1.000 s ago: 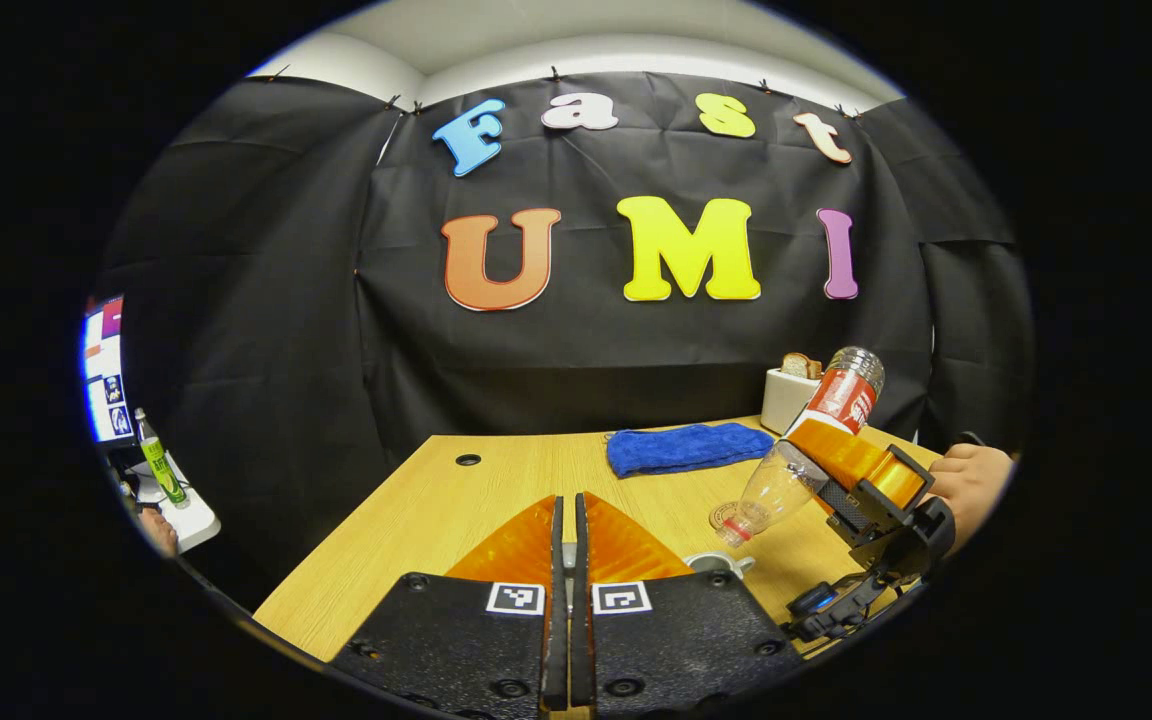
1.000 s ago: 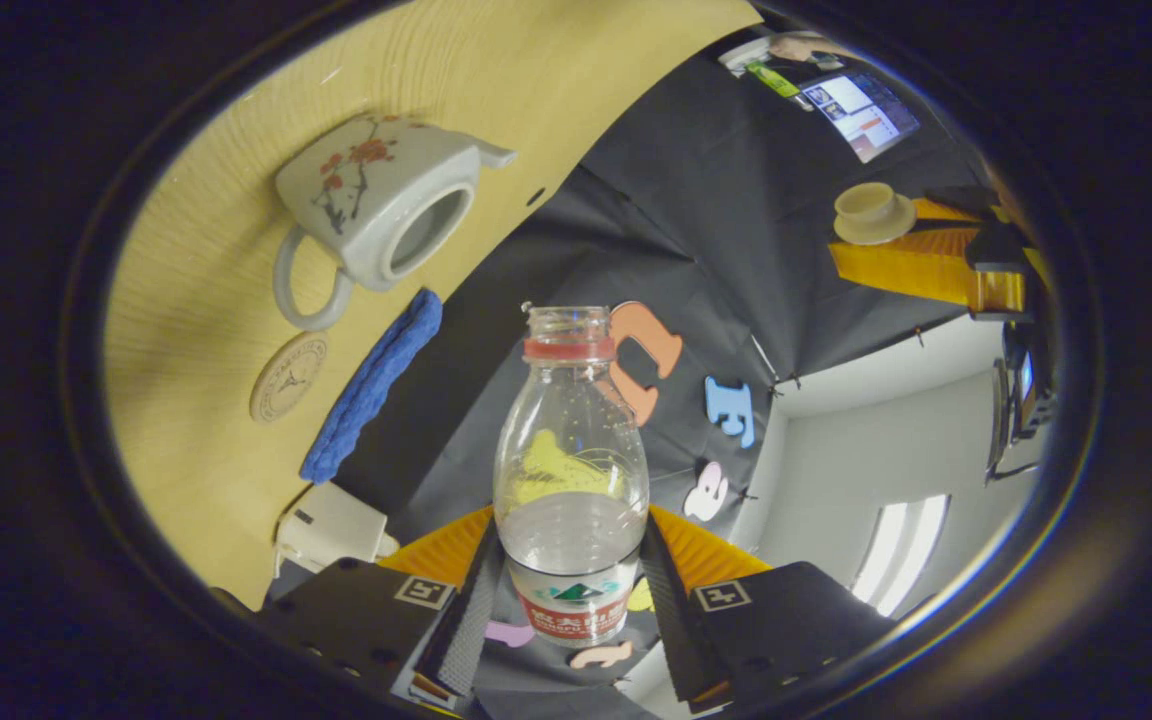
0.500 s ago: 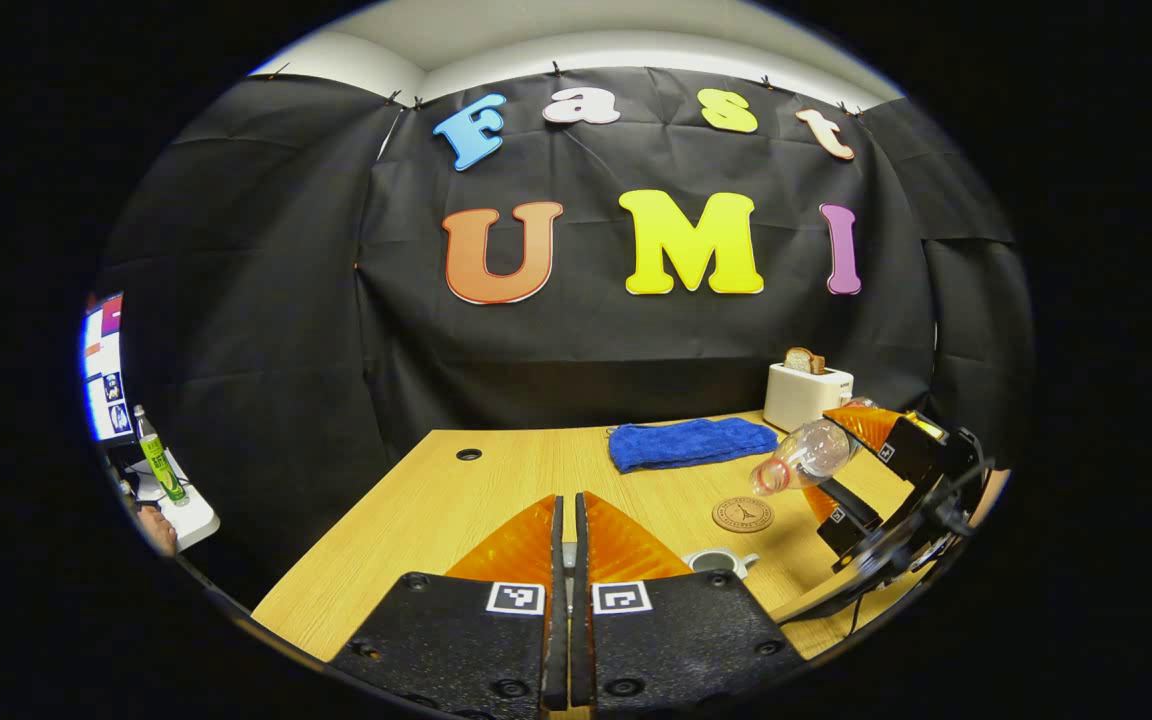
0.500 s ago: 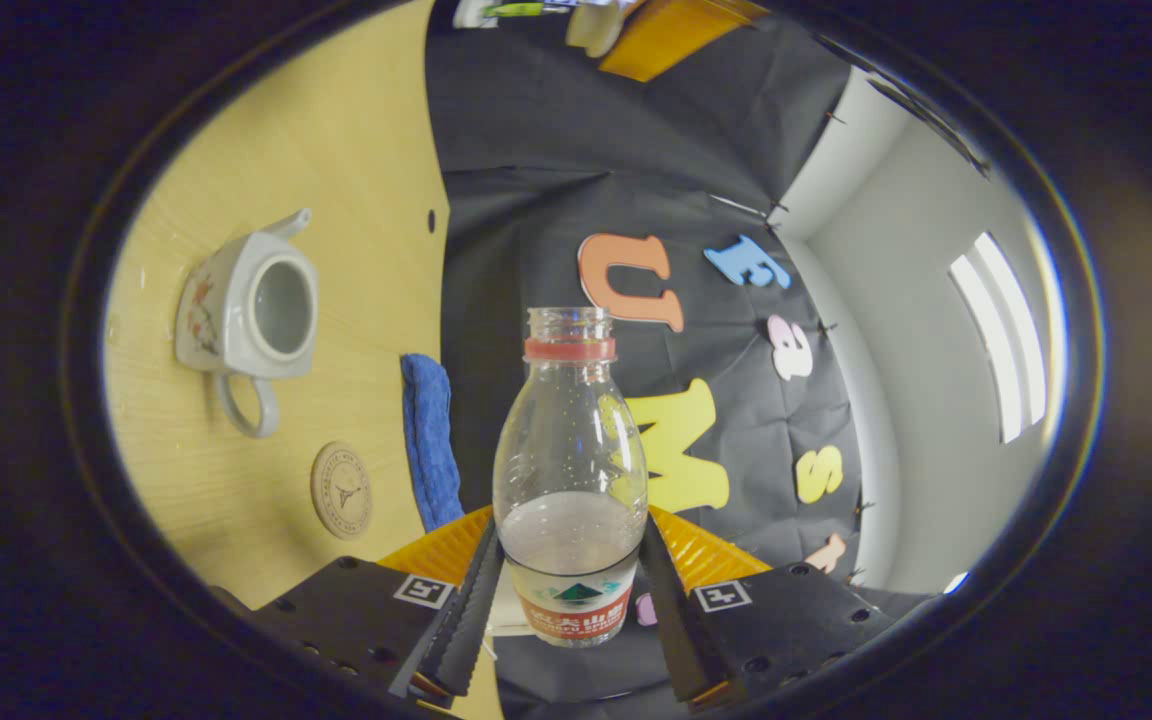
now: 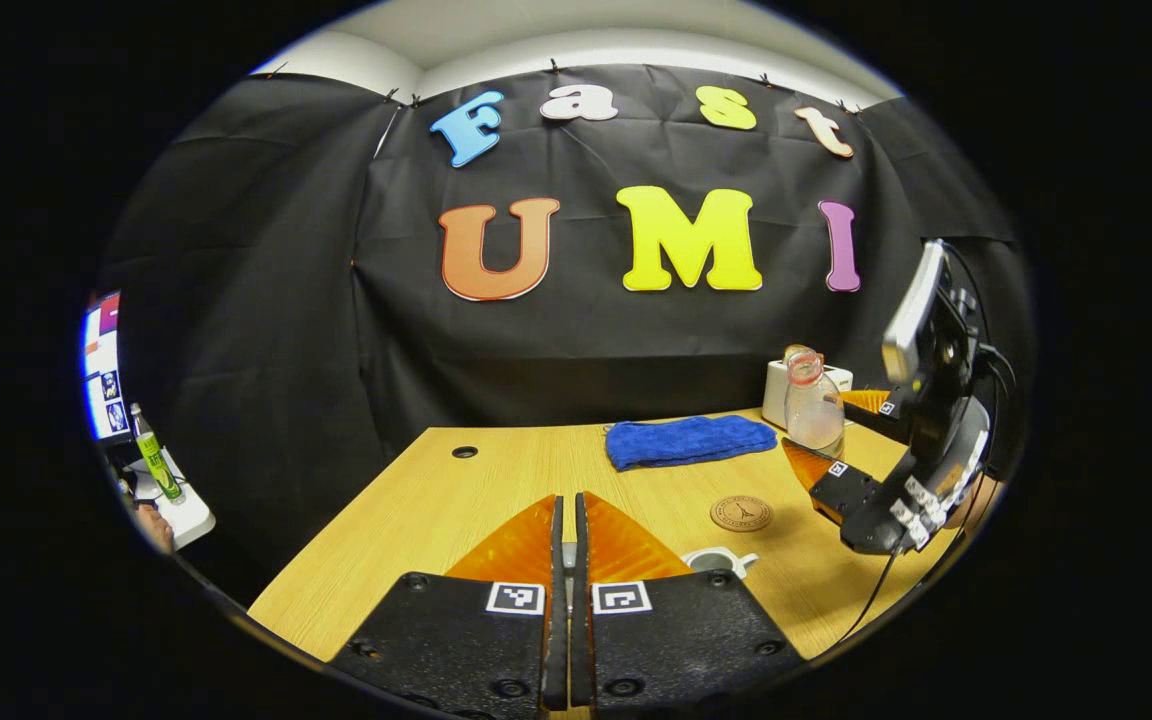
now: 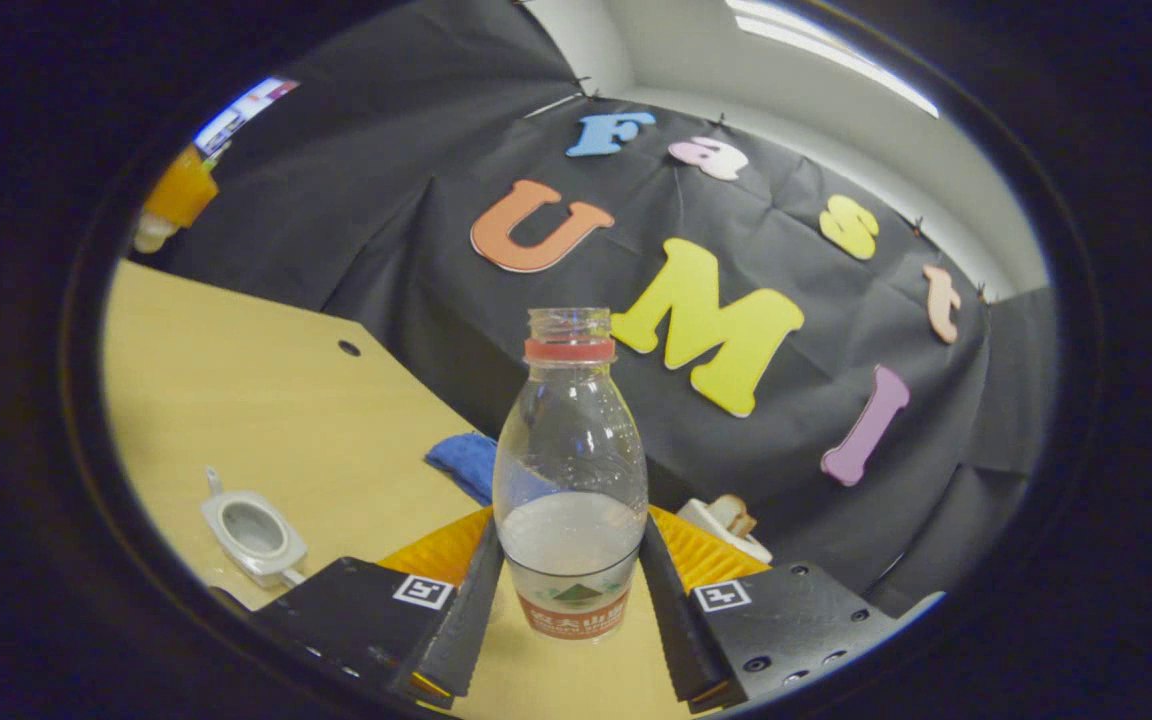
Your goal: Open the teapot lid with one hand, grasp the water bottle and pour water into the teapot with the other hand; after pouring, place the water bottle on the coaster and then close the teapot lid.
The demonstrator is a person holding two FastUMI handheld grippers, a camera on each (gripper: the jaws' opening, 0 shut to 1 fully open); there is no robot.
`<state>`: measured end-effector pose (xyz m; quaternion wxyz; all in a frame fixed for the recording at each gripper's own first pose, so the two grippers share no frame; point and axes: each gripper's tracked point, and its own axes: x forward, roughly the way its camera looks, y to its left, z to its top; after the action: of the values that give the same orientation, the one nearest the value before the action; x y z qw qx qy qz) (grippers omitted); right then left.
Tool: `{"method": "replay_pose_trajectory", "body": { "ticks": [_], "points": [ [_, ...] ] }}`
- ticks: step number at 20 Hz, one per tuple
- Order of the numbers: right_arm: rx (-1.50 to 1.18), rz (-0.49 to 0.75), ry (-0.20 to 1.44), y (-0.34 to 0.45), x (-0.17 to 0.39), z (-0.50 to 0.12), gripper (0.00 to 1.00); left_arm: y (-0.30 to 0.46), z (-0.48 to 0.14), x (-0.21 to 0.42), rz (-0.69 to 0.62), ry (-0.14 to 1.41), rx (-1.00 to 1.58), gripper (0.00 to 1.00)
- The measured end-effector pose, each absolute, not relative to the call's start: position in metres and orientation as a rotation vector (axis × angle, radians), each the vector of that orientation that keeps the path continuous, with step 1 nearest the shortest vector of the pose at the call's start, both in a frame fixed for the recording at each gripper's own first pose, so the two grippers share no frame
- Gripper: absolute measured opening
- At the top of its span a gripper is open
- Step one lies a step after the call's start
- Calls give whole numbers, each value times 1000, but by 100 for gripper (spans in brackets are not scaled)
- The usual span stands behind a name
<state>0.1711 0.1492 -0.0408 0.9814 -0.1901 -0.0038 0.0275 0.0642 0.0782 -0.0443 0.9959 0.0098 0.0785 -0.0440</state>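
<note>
Right gripper view shows your right gripper (image 6: 572,590) clamped on the water bottle (image 6: 571,470), one finger pressing each side of its lower body near the label. The bottle stands upright, uncapped, with water filling roughly its lower part. Below and to the left on the wooden table (image 6: 266,400) sits the teapot (image 6: 252,532), its mouth uncovered. A blue cloth (image 6: 464,462) lies behind the bottle, and a white toaster (image 6: 726,525) holding bread is to its right.

Left gripper view shows your left gripper (image 5: 564,560) with its fingers drawn almost together; the teapot lid between them cannot be made out here, though in the right gripper view it sits at your left gripper's tips, far at the upper left. The round coaster (image 5: 741,513) lies bare on the table, just beyond the teapot's spout, and your right gripper holds the bottle well above the table, to the right of the coaster.
</note>
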Motion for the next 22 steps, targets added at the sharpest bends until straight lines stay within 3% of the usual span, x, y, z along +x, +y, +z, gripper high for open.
{"method": "replay_pose_trajectory", "body": {
  "ticks": [4,7,22],
  "points": [
    [-71,142,124,167,199,-61,75,79,-53,67,-83,181,17,4],
    [35,165,214,176,218,-85,72,80,-58,72,-69,193,29,4],
    [97,163,202,172,248,-95,72,79,-80,84,-55,248,48,4]
  ]
}}
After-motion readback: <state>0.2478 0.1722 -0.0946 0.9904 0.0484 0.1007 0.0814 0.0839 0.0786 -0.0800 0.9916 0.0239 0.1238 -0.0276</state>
